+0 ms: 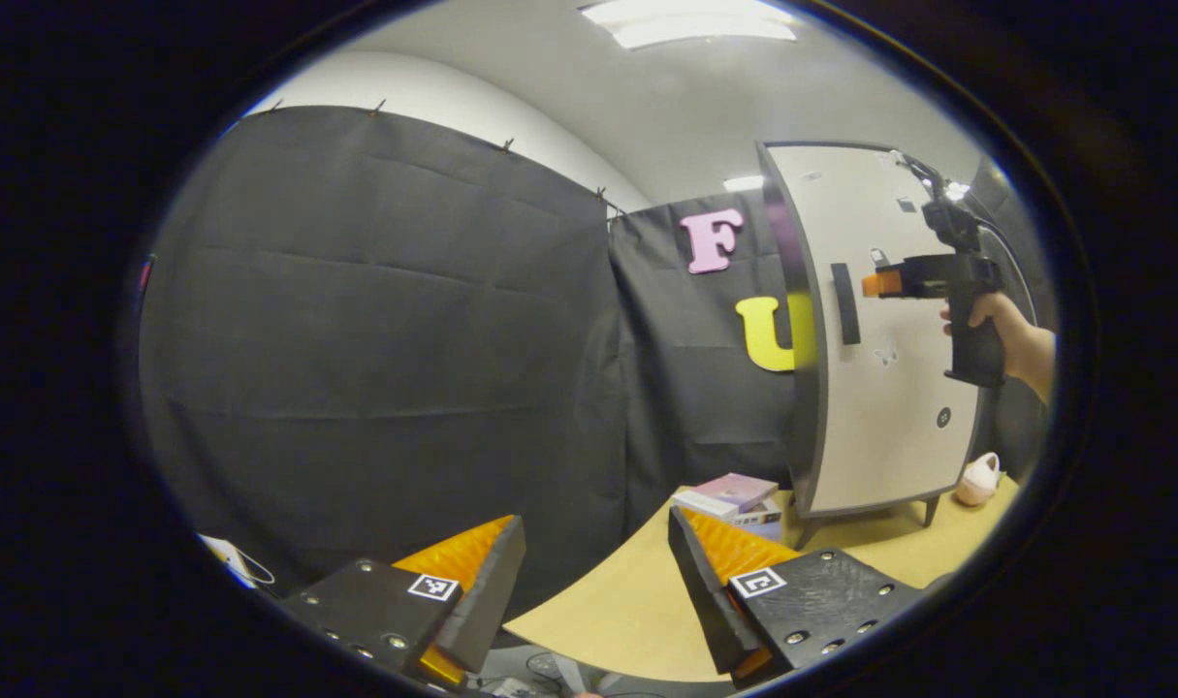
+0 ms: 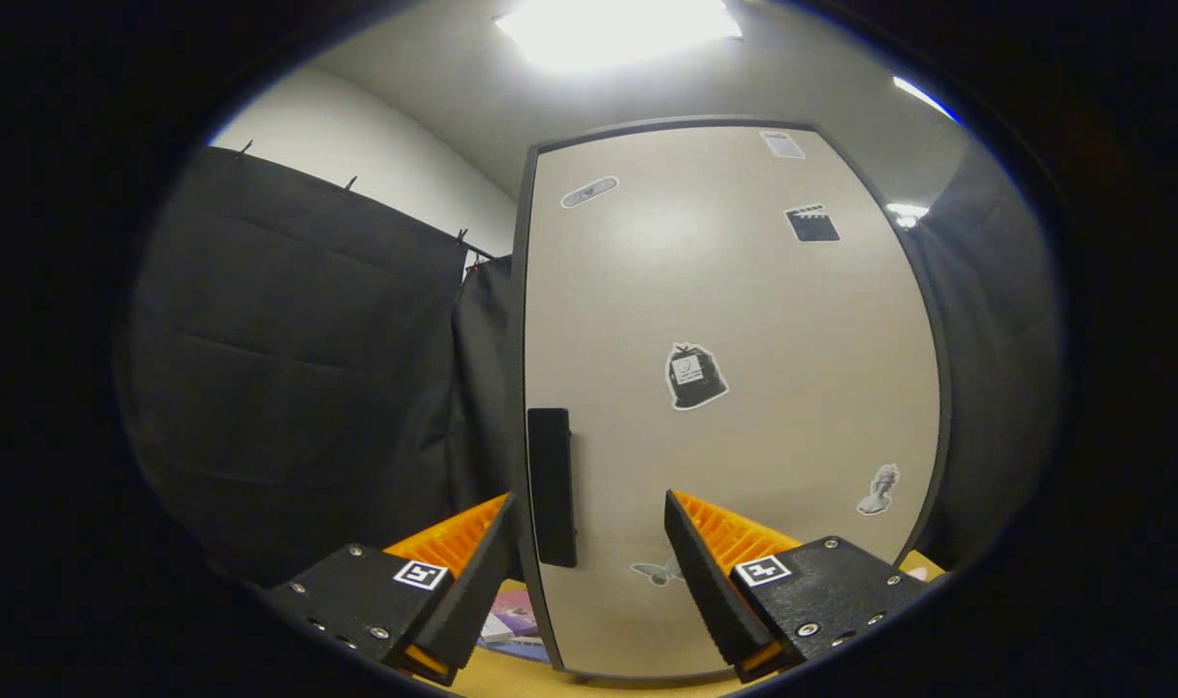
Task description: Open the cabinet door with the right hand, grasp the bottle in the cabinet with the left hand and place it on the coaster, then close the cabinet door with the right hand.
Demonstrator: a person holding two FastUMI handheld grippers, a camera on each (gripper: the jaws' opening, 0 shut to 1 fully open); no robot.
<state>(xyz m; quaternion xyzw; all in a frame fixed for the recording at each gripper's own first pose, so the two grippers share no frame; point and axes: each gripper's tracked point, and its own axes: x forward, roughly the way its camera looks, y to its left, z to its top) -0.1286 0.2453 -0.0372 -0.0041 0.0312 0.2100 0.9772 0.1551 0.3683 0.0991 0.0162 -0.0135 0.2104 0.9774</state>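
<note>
My right gripper (image 2: pixel 584 543) gapes wide and empty at the closed door's handle (image 2: pixel 551 485), lower centre; my left gripper (image 1: pixel 596 572) hangs open, empty.

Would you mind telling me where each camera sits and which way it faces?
Left gripper view: rides the left claw, held back, looking over the table at the cabinet door; shows the right claw and a hand.
Right gripper view: rides the right claw, facing the closed cabinet door, fingers open around its handle.
Shared: door, handle, table.
</note>
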